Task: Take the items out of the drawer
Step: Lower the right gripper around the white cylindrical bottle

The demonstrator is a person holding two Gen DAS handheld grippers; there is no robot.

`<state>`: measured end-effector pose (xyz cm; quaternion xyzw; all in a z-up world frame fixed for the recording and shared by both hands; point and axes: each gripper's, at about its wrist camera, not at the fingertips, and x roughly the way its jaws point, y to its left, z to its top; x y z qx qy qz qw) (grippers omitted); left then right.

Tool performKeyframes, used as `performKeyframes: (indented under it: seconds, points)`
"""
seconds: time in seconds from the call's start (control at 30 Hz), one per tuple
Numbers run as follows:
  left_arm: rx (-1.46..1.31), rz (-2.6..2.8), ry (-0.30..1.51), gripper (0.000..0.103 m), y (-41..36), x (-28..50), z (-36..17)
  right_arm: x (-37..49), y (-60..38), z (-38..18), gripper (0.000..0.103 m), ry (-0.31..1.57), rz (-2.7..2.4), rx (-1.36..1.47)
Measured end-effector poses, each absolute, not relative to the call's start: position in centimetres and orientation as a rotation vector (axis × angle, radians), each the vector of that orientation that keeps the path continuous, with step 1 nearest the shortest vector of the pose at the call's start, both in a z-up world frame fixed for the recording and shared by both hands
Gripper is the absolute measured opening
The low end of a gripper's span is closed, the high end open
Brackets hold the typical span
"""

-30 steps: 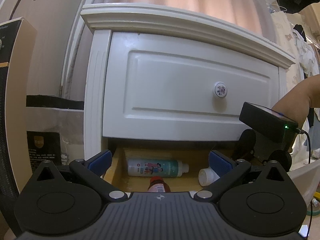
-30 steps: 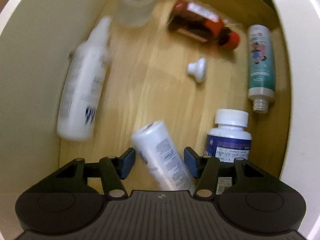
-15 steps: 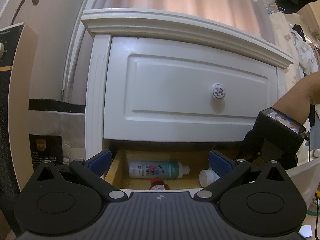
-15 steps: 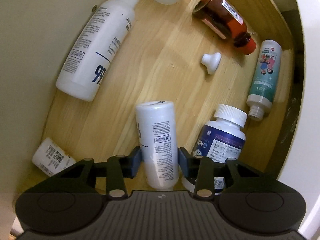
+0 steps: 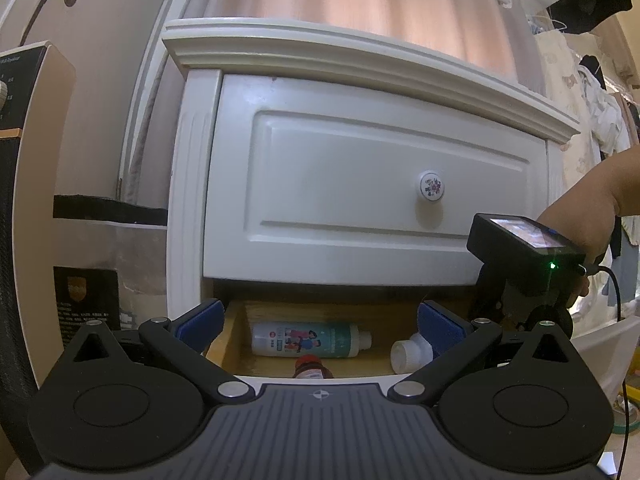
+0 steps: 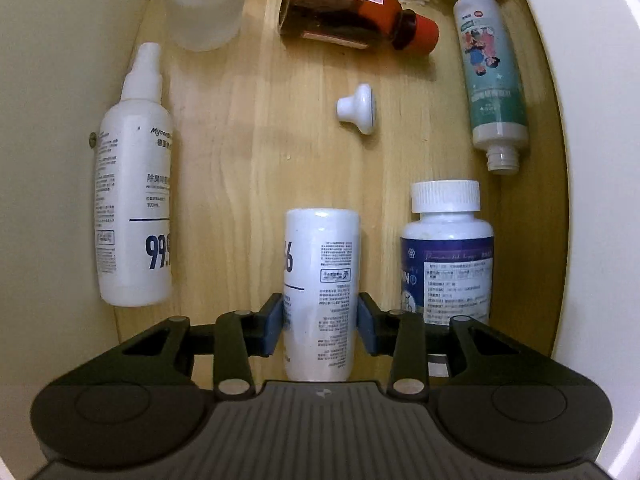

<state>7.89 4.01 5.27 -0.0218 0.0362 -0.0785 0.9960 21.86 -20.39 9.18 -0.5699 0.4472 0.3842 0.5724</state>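
My right gripper (image 6: 319, 326) clamps the white cylindrical bottle (image 6: 320, 280) inside the drawer (image 6: 248, 128); my left gripper (image 5: 320, 322) hangs open.

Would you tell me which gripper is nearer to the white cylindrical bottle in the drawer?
Right. The right gripper has its pads against both sides of the white cylindrical bottle. The left gripper hangs open outside the drawer, facing the cabinet front.

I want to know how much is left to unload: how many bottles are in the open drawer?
5. A spray bottle at left, an amber bottle at the back, a teal bottle at right, a pill bottle, and a white bottle in the right gripper. Others may be hidden.
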Motion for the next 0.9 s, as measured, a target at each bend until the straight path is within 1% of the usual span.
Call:
performKeyframes:
  seconds: [0.07,0.1,0.17,0.2,0.23,0.37,0.4,0.5,0.57,0.6,0.63,0.67,0.9]
  points:
    - [-0.042,-0.157,0.071,0.103,4.0,7.8,5.2,21.7,-20.6,9.5,0.039,1.041,0.902,-1.356]
    - [-0.041,-0.158,0.07,0.103,4.0,7.8,5.2,21.6,-20.8,9.7,0.041,1.036,0.904,-1.367]
    - [-0.039,-0.158,0.068,0.103,4.0,7.7,5.2,21.3,-21.1,10.1,0.053,1.035,0.91,-1.39]
    - [-0.038,-0.158,0.068,0.103,4.0,7.6,5.2,21.2,-21.3,10.2,0.062,1.031,0.911,-1.405]
    - [-0.038,-0.158,0.067,0.103,4.0,7.6,5.2,21.0,-21.5,10.4,0.063,1.026,0.912,-1.42]
    - [-0.04,-0.159,0.063,0.103,4.0,7.4,5.2,20.8,-22.4,11.0,0.059,1.002,0.904,-1.472]
    - [-0.042,-0.159,0.062,0.103,4.0,7.3,5.2,21.0,-22.7,11.2,0.058,1.01,0.9,-1.462]
    - [-0.043,-0.161,0.059,0.103,4.0,7.1,5.1,21.6,-23.4,12.2,0.057,1.038,0.875,-1.387]
    - [-0.045,-0.161,0.056,0.103,4.0,6.8,5.1,22.0,-24.0,12.8,0.054,1.057,0.857,-1.338]
    - [-0.049,-0.161,0.055,0.103,4.1,6.7,5.1,22.0,-24.2,13.1,0.049,1.062,0.857,-1.323]
    - [-0.053,-0.16,0.054,0.103,4.1,6.5,5.1,21.8,-24.3,13.4,0.041,1.061,0.863,-1.322]
    - [-0.057,-0.16,0.053,0.103,4.1,6.3,5.1,21.5,-24.3,13.5,0.039,1.051,0.86,-1.336]
    - [-0.073,-0.172,0.056,0.103,4.3,5.4,5.3,20.5,-24.6,15.0,0.038,1.005,0.826,-1.415]
